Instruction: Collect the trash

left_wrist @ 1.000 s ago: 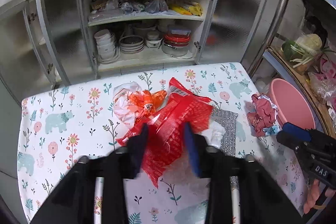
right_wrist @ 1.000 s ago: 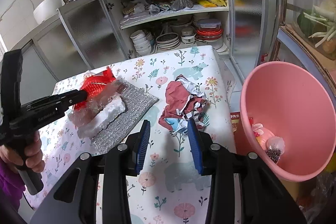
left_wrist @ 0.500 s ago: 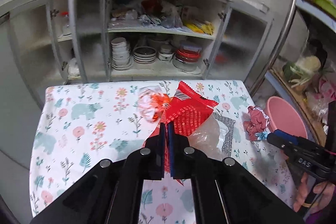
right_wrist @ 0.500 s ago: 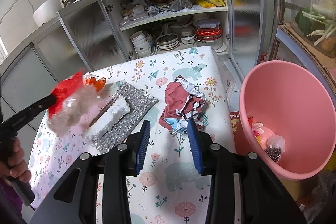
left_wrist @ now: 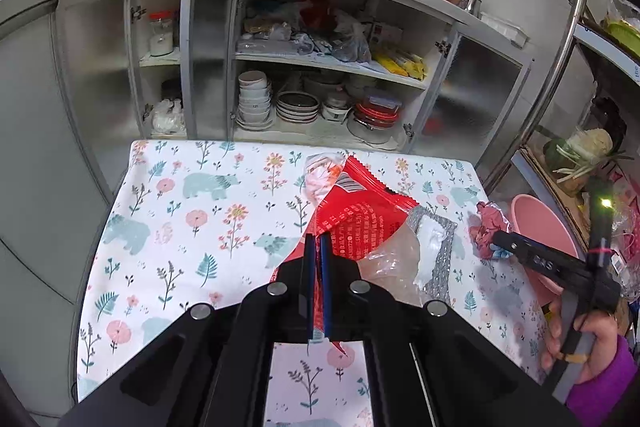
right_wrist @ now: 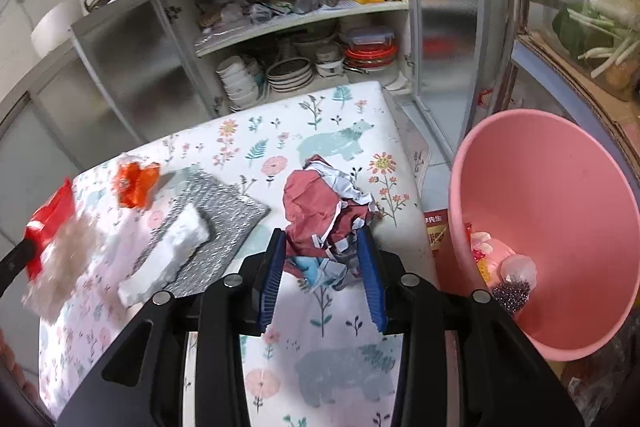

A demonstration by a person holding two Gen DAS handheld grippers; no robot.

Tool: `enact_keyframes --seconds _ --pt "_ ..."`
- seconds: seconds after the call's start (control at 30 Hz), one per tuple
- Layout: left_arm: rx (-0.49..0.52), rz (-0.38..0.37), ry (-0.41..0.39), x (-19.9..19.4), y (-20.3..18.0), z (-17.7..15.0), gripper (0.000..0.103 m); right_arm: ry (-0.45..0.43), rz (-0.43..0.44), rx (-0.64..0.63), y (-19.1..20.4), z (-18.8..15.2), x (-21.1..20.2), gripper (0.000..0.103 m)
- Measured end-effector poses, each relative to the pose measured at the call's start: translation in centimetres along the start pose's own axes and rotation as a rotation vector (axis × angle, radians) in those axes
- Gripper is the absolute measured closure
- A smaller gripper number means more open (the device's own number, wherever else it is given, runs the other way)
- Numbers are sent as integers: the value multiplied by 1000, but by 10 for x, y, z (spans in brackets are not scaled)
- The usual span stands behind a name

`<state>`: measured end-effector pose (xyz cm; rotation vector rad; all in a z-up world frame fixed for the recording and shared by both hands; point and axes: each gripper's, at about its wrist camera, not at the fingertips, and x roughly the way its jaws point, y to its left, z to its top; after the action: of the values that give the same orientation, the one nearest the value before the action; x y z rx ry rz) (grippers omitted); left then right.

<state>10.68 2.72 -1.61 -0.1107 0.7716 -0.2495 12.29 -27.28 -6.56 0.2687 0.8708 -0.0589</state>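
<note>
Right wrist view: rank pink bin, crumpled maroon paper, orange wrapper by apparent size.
1. pink bin, largest, though it sits nearest the camera
2. crumpled maroon paper
3. orange wrapper, smallest, also farthest

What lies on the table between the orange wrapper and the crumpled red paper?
In the right wrist view, a silver mat with a white foam block on it lies between the orange wrapper and the red paper.
</note>
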Motion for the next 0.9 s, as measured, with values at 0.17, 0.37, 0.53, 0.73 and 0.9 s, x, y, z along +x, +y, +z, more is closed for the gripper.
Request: enact_keyframes --seconds 0.17,0.37,0.53,0.73,0.9 --pt "-8 8 14 0 0 -7 101 -9 -22 -21 2 -3 5 61" --pt "-14 25 17 -2 -3 -12 101 -24 19 -39 5 -8 -9 71" --pt "-30 34 -5 -11 -2 -10 101 -53 97 -67 15 -16 -37 77" --pt "-66 16 -76 -34 1 -3 101 -69 215 -89 29 -25 -71 77" --pt "-66 9 -73 -38 -3 -9 101 22 230 -145 42 -46 -62 77"
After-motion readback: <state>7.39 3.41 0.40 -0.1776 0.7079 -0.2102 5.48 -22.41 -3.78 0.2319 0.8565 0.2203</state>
